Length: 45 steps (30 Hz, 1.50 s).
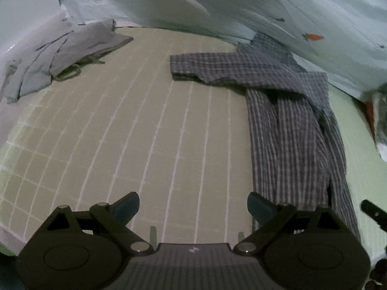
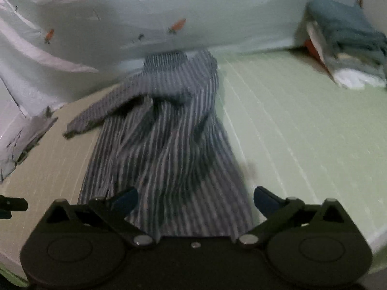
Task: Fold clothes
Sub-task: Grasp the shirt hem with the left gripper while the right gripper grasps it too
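Grabbing the striped shirt by its near bottom corners should work best; both the left gripper and right gripper hang wide apart, holding nothing.

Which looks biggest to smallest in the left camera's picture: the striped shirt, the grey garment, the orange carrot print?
1. Striped shirt, though it lies nearer the camera, which inflates it.
2. Grey garment, farther off, so its true size is unsure.
3. Carrot print, clearly smallest.

Dim light; gridded mat, carrot-print sheet behind.
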Tool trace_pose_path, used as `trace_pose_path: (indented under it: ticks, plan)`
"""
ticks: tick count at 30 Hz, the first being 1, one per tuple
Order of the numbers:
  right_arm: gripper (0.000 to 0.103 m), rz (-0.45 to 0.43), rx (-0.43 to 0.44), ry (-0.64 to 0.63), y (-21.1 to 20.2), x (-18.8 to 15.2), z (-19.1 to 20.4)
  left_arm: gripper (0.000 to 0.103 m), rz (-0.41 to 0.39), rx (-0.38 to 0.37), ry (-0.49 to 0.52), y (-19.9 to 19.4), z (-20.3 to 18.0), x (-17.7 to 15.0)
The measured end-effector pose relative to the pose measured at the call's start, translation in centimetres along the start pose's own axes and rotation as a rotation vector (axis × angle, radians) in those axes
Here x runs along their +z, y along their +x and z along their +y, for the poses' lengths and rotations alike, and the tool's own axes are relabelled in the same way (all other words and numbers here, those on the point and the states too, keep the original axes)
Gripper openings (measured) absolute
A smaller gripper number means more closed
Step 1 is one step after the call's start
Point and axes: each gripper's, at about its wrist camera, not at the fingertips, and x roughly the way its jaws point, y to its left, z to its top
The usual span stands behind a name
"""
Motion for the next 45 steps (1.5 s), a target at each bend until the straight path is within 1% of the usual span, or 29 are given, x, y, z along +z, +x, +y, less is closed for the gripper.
trace_pose_path:
  ticks: [4, 7, 13, 15, 16, 18, 21, 22, 24, 27, 29, 31, 33, 34, 35, 36, 37, 39, 42, 45]
  plan:
    - [0.103, -0.052, -0.034, -0.059, 1.9, 3.6, 0.4, 0.096, -0.026, 0.038, -0.030, 1.2, -0.4, 2.8]
    - [0.103, -0.077, -0.024, -0.087, 4.5, 6.9, 0.6, 0.096, -0.037, 0.061, -0.036, 3.1, -0.6, 5.3]
    - [0.103, -0.127, 0.000, -0.141, 9.8, 13.5, 1.0, 0.096, -0.055, 0.088, -0.047, 8.1, -0.6, 11.3]
    - [0.101, -0.130, -0.005, -0.144, 12.8, 15.7, 1.7, 0.096, -0.048, 0.106, -0.058, 10.4, -0.4, 13.8]
    - [0.100, -0.128, -0.003, -0.143, 14.1, 16.7, 2.0, 0.096, -0.042, 0.117, -0.067, 11.6, -0.3, 15.0]
    - [0.090, -0.103, -0.006, -0.152, 17.0, 18.5, 2.8, 0.096, -0.026, 0.145, -0.078, 13.6, -0.3, 17.1]
    - [0.084, -0.077, 0.006, -0.191, 20.9, 20.3, 4.1, 0.096, -0.007, 0.161, -0.067, 16.4, -0.3, 19.8]
    - [0.083, -0.065, 0.016, -0.212, 22.1, 20.5, 4.5, 0.096, -0.001, 0.166, -0.060, 17.2, -0.3, 20.3]
    - [0.075, -0.019, 0.003, -0.244, 24.5, 20.6, 5.0, 0.096, 0.015, 0.182, -0.058, 18.5, -0.2, 21.0]
    - [0.074, 0.038, 0.003, -0.254, 27.3, 20.4, 5.3, 0.094, 0.029, 0.170, -0.056, 19.6, 0.1, 21.4]
    - [0.073, 0.061, 0.007, -0.241, 28.2, 20.2, 5.3, 0.088, 0.033, 0.161, -0.050, 20.2, 0.3, 21.4]
    - [0.061, 0.084, 0.011, -0.229, 29.0, 20.0, 5.2, 0.082, 0.026, 0.159, -0.047, 20.3, 0.3, 21.3]
    - [0.043, 0.104, 0.027, -0.209, 29.4, 19.8, 5.2, 0.078, 0.014, 0.156, -0.041, 20.3, 0.1, 21.3]
    - [0.037, 0.099, 0.030, -0.212, 29.3, 19.6, 5.2, 0.074, 0.007, 0.154, -0.039, 20.2, 0.1, 21.3]
    - [0.026, 0.094, 0.034, -0.216, 29.2, 19.4, 5.2, 0.070, -0.001, 0.148, -0.042, 20.1, 0.1, 21.4]
    - [0.011, 0.085, 0.038, -0.217, 29.0, 19.4, 5.2, 0.057, -0.009, 0.142, -0.045, 20.0, 0.0, 21.4]
    - [0.007, 0.077, 0.043, -0.218, 28.8, 19.5, 5.1, 0.043, -0.016, 0.134, -0.049, 19.9, 0.0, 21.4]
    - [0.002, 0.060, 0.053, -0.219, 28.5, 19.6, 5.1, 0.027, -0.022, 0.097, -0.070, 19.8, 0.2, 21.7]
    - [0.001, 0.011, 0.040, -0.199, 27.5, 20.2, 5.2, 0.002, -0.040, 0.058, -0.072, 19.3, 0.2, 22.1]
    - [0.001, -0.046, 0.038, -0.151, 25.6, 21.1, 4.9, 0.002, -0.101, 0.019, -0.079, 17.3, 0.3, 22.9]
